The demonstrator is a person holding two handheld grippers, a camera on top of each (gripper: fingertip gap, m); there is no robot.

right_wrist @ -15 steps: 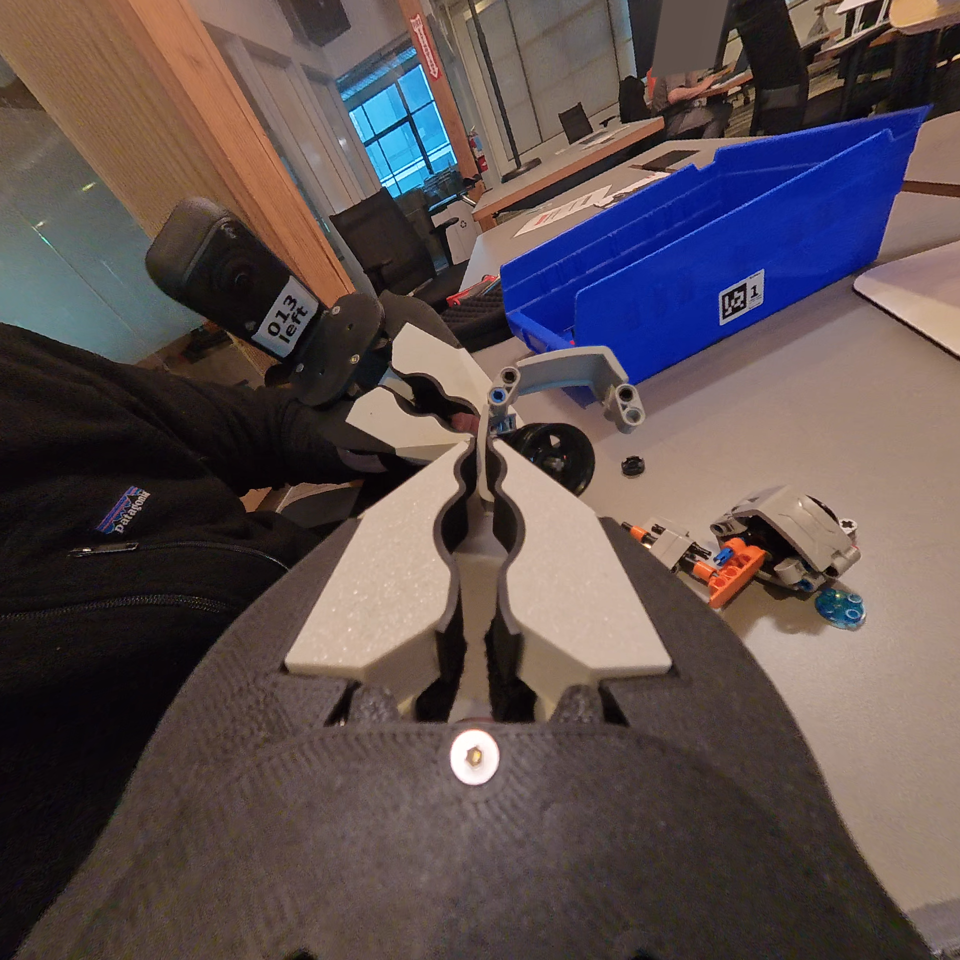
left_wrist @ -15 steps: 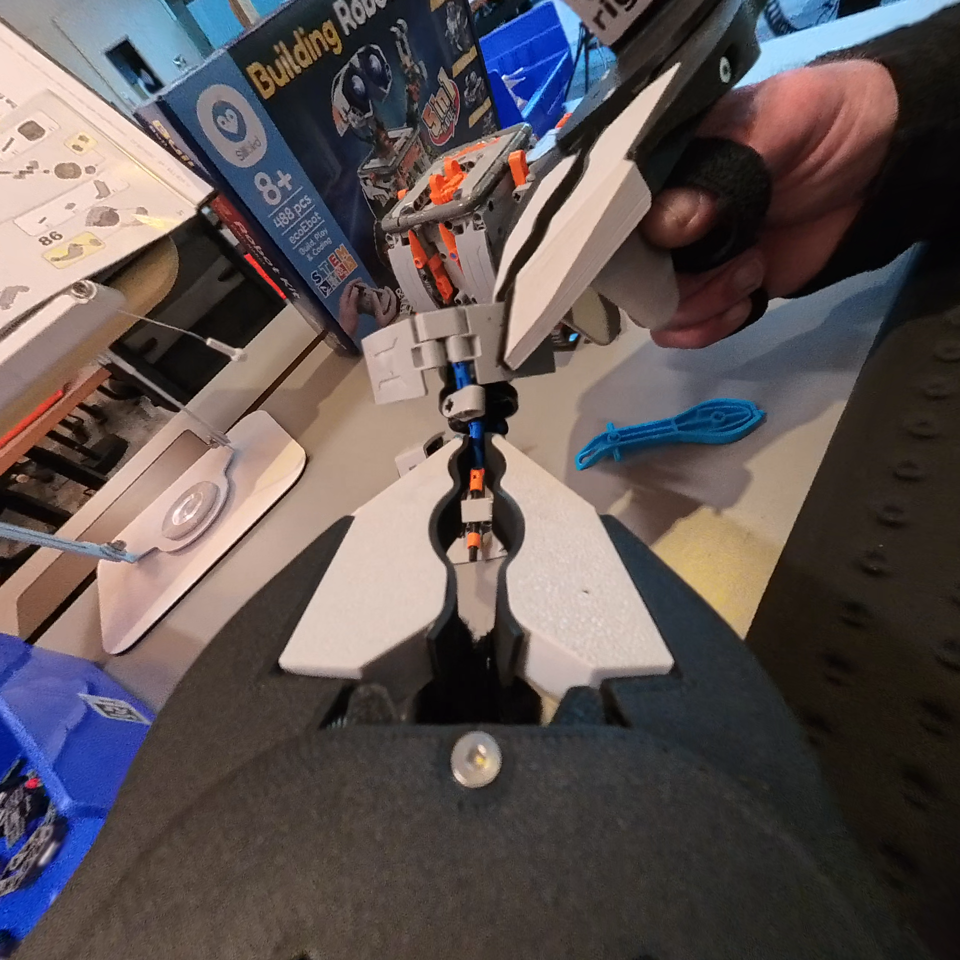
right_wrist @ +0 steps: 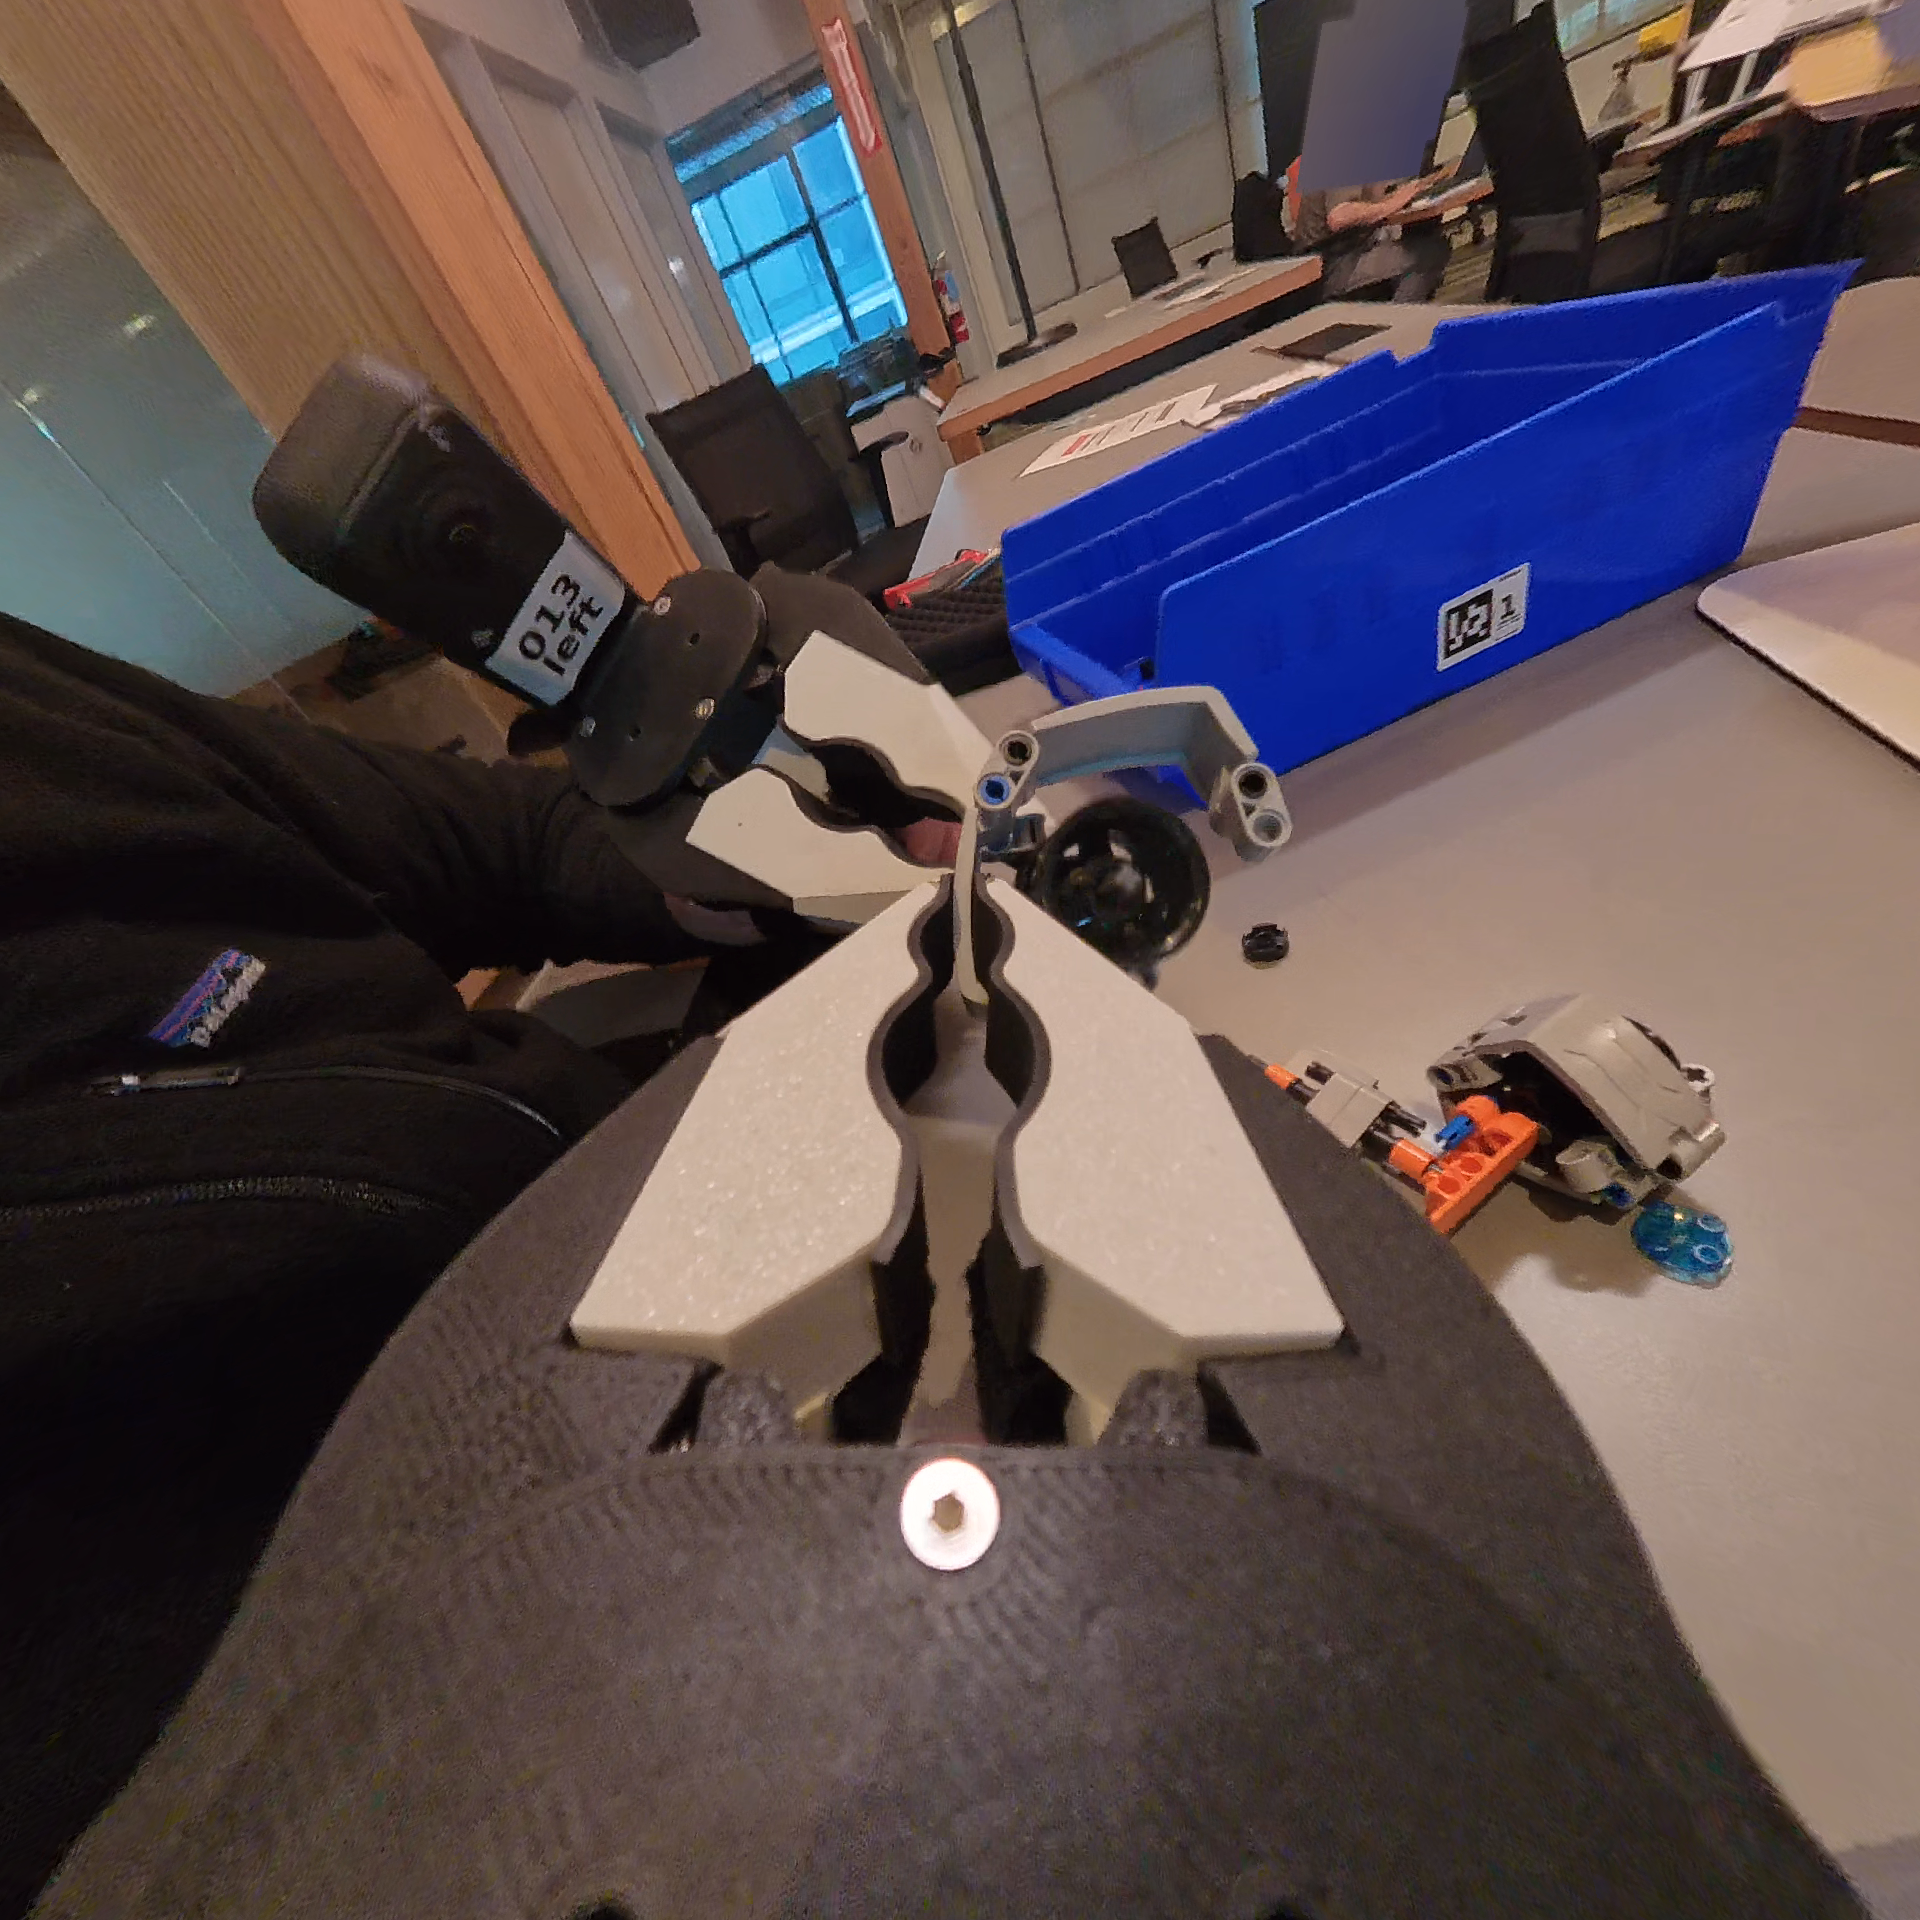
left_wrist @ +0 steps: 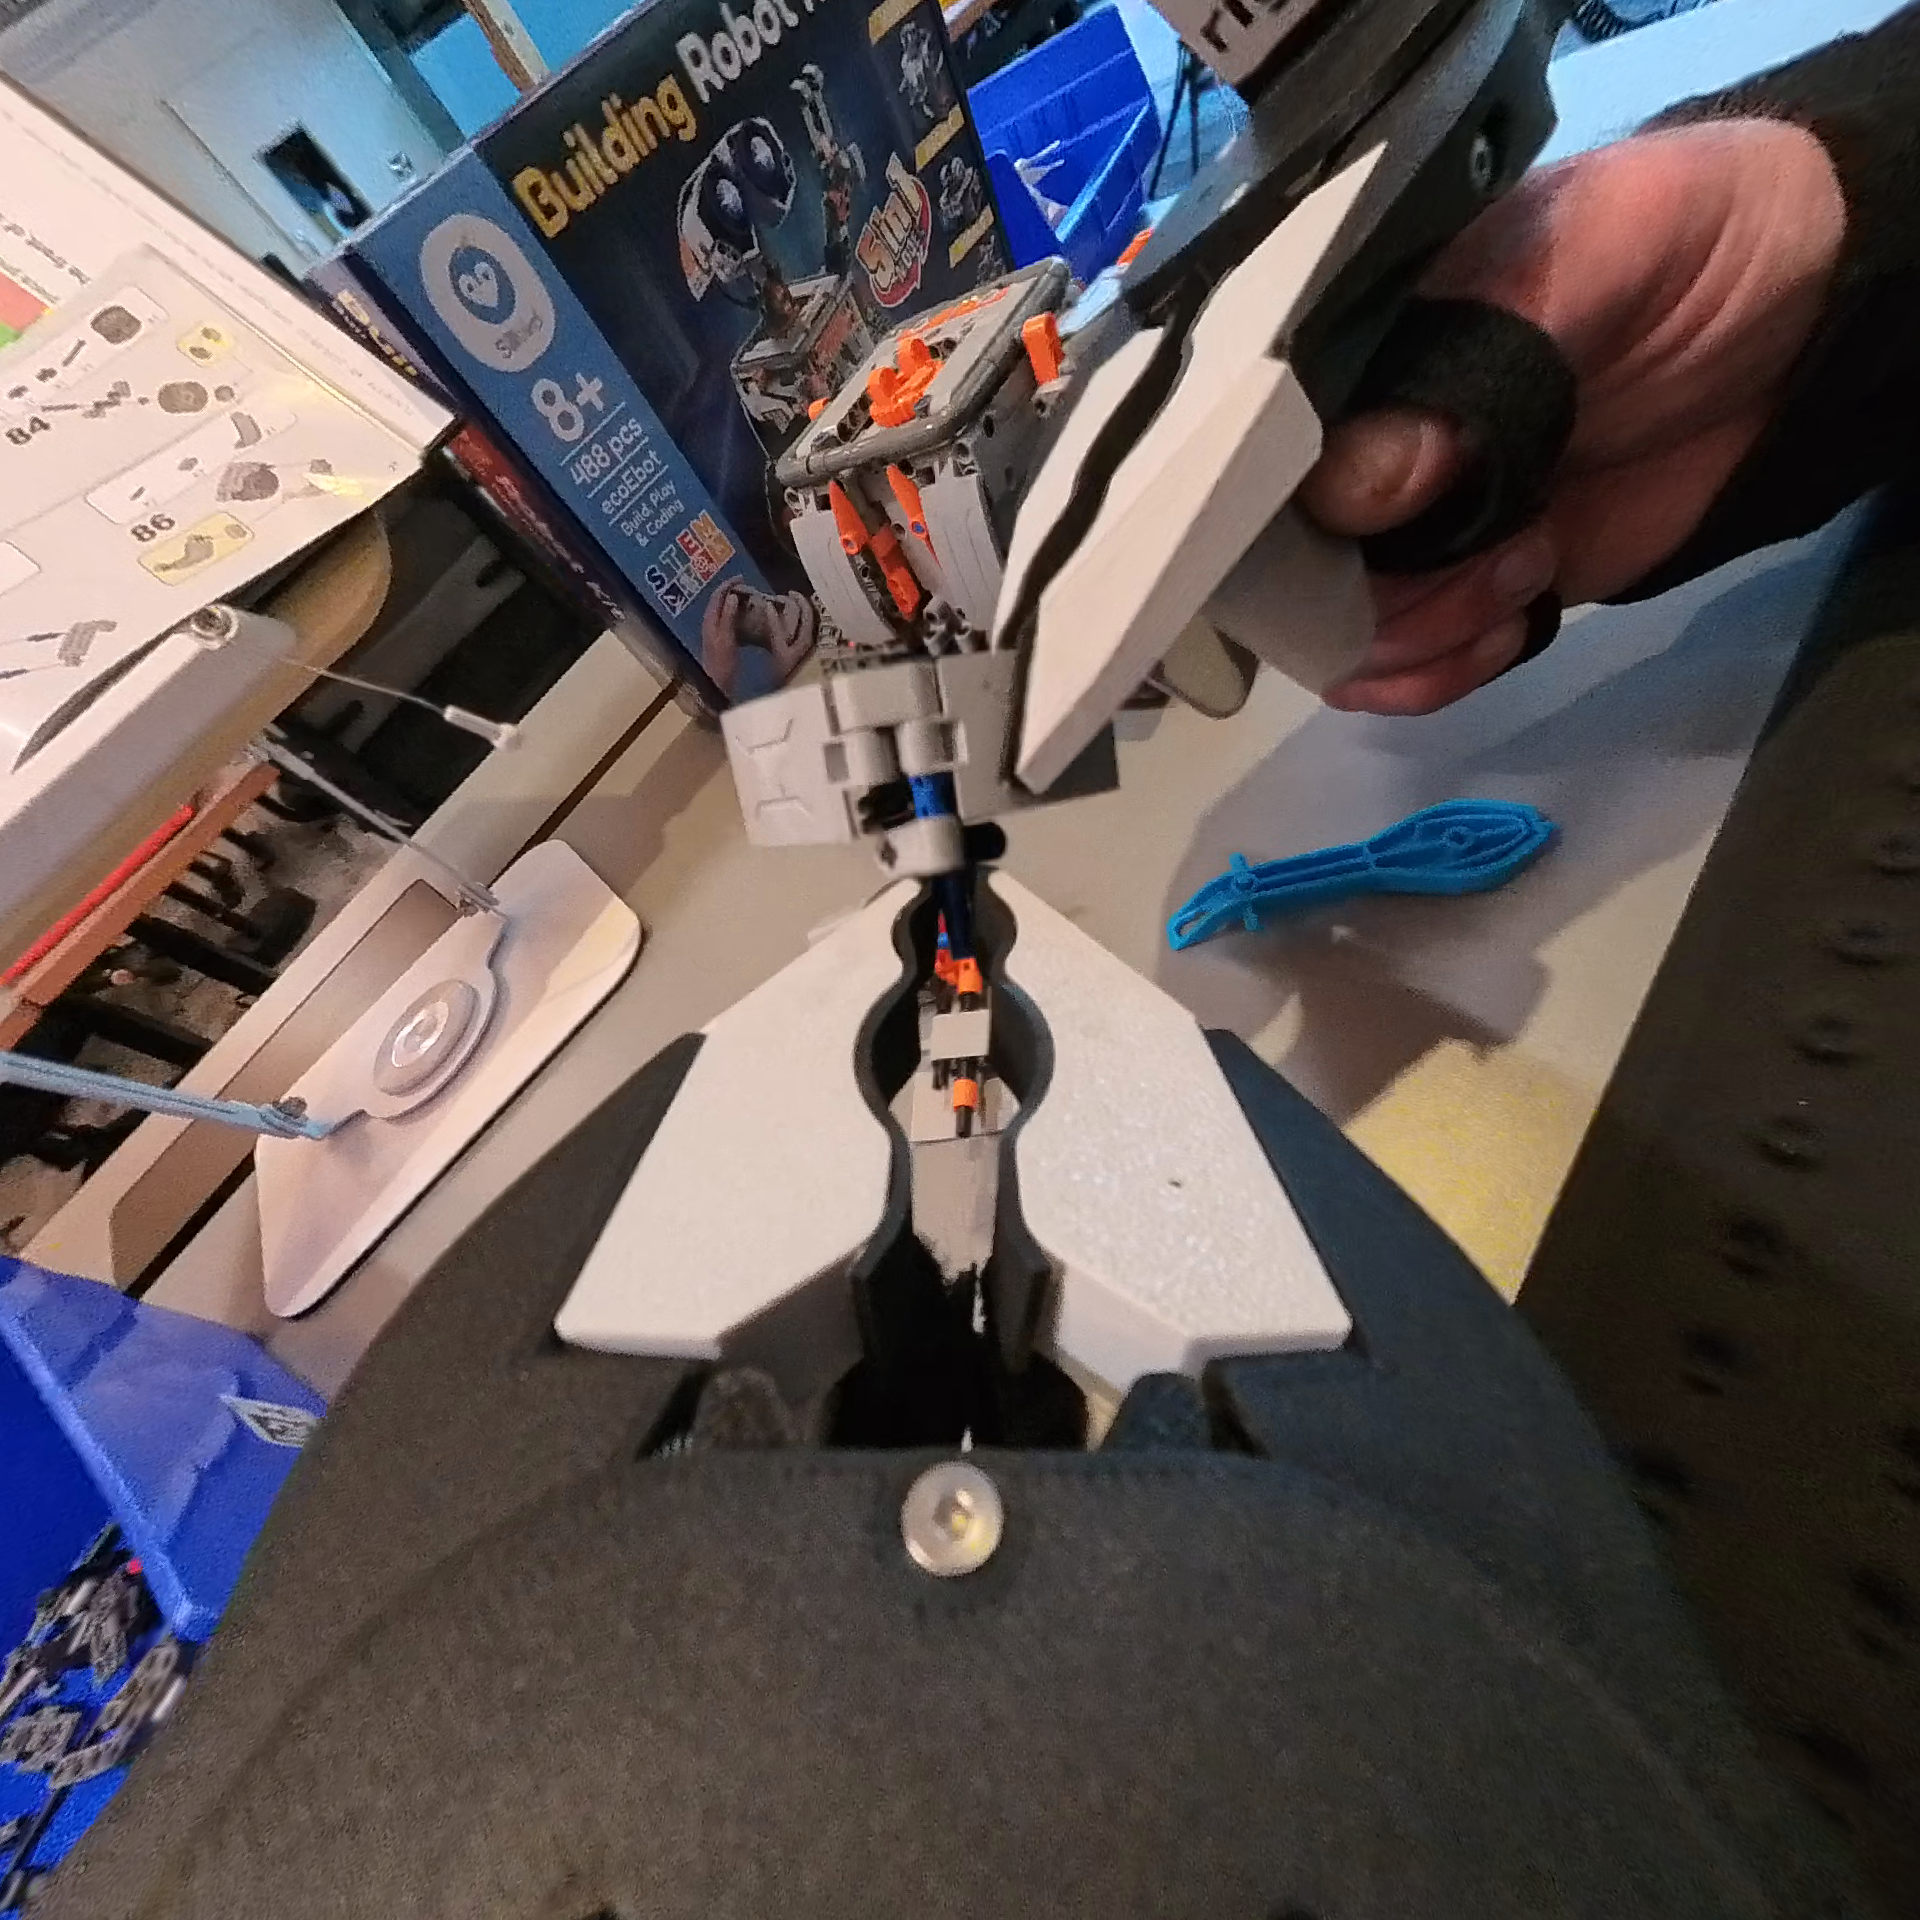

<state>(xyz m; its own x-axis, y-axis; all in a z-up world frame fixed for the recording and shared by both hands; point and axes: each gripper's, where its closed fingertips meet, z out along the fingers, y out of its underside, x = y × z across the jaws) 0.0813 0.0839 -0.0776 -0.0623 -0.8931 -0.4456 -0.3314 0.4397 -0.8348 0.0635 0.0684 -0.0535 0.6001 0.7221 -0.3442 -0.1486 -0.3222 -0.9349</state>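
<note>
— Grey tabletop (right_wrist: 1558, 935) in an open office, with a long blue plastic bin (right_wrist: 1455, 540) behind. What has the left gripper (left_wrist: 951, 914) got?

— Its jaws are closed on a thin blue-and-orange pin-and-axle stub (left_wrist: 961, 997) sticking out of the grey, orange-pinned brick-built robot model (left_wrist: 904, 582), which is held up off the table in front of the printed kit box (left_wrist: 665, 343).

— And the right gripper (right_wrist: 966, 904)?

— Pinched shut on a thin grey panel of the same model, just beside a black wheel (right_wrist: 1127, 883).

— How would it handle?

— Light and stiff, I'd judge, but press-fit: joints could pop apart. The solid grey frame seems a safer hold than the slim stub.
</note>
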